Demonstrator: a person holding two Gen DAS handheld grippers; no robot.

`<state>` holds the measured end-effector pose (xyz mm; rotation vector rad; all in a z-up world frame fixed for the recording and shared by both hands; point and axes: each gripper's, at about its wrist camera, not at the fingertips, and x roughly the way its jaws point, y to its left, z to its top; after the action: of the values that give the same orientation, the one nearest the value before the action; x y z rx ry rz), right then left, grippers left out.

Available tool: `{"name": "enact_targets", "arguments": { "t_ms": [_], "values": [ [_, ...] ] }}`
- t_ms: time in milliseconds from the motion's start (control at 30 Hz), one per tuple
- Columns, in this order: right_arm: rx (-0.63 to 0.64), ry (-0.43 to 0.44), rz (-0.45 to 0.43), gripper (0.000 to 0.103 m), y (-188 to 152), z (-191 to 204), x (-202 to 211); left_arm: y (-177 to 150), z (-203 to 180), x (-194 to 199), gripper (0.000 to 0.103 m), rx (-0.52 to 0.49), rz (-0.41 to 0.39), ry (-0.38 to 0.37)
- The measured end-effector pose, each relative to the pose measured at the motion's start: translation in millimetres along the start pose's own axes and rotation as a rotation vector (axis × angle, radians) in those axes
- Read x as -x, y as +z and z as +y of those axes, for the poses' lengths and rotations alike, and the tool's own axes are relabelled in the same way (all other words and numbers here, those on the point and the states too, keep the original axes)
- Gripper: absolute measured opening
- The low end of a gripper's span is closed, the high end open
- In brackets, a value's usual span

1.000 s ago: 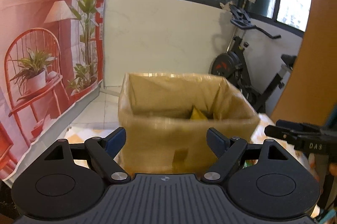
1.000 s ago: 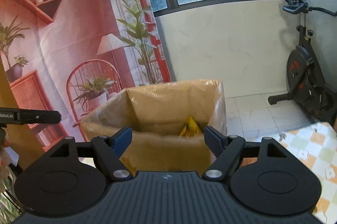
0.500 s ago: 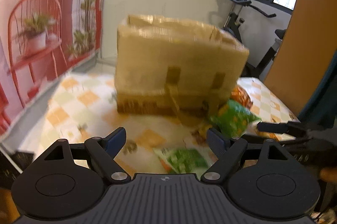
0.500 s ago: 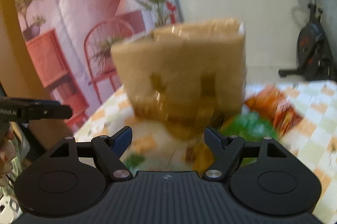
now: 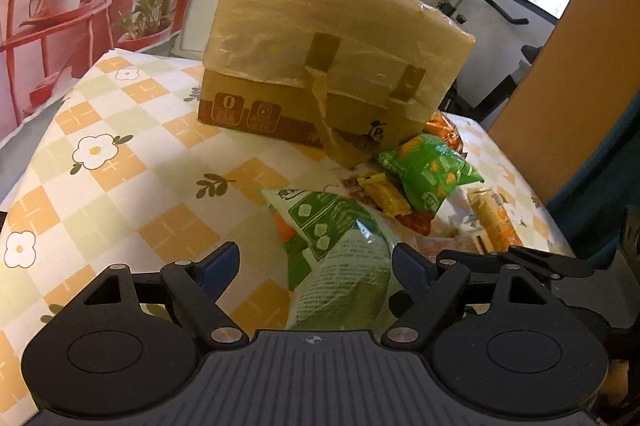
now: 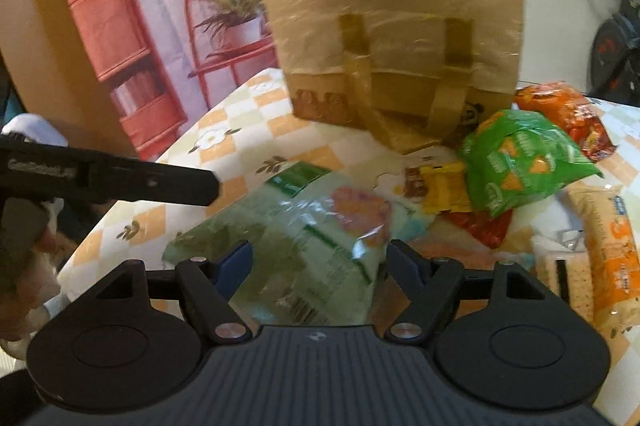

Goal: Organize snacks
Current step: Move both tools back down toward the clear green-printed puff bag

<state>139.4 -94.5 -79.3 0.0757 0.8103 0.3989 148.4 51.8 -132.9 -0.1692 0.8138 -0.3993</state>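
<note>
Left wrist view: the left gripper hangs with jaws apart over a crinkly pale-green bag in front of the box; nothing is gripped. The right gripper, jaws also apart and empty, frames the same bag. Likely step: picking a snack; next, close on the soft foil. The plastic-lined cardboard box stands on the table.

Snack packets lie heaped on the tablecloth against the plastic-wrapped cardboard box.

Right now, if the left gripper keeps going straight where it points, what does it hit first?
Most likely the pale green snack bag lying between the open left gripper fingers, ahead of the cardboard box; exact depth unclear.
</note>
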Motion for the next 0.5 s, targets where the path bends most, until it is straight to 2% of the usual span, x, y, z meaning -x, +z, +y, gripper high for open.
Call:
{"name": "enact_targets", "arguments": {
  "t_ms": [167, 500],
  "values": [
    [0.002, -0.001, 0.032, 0.076, -3.0, 2.4, -11.8, -3.0, 0.3, -5.9, 0.085, -0.004, 0.011, 0.005],
    [-0.016, 0.022, 0.072, 0.080, -4.9, 1.6, -28.1, -7.4, -0.7, -26.2, 0.085, -0.011, 0.069, -0.040]
  ]
}}
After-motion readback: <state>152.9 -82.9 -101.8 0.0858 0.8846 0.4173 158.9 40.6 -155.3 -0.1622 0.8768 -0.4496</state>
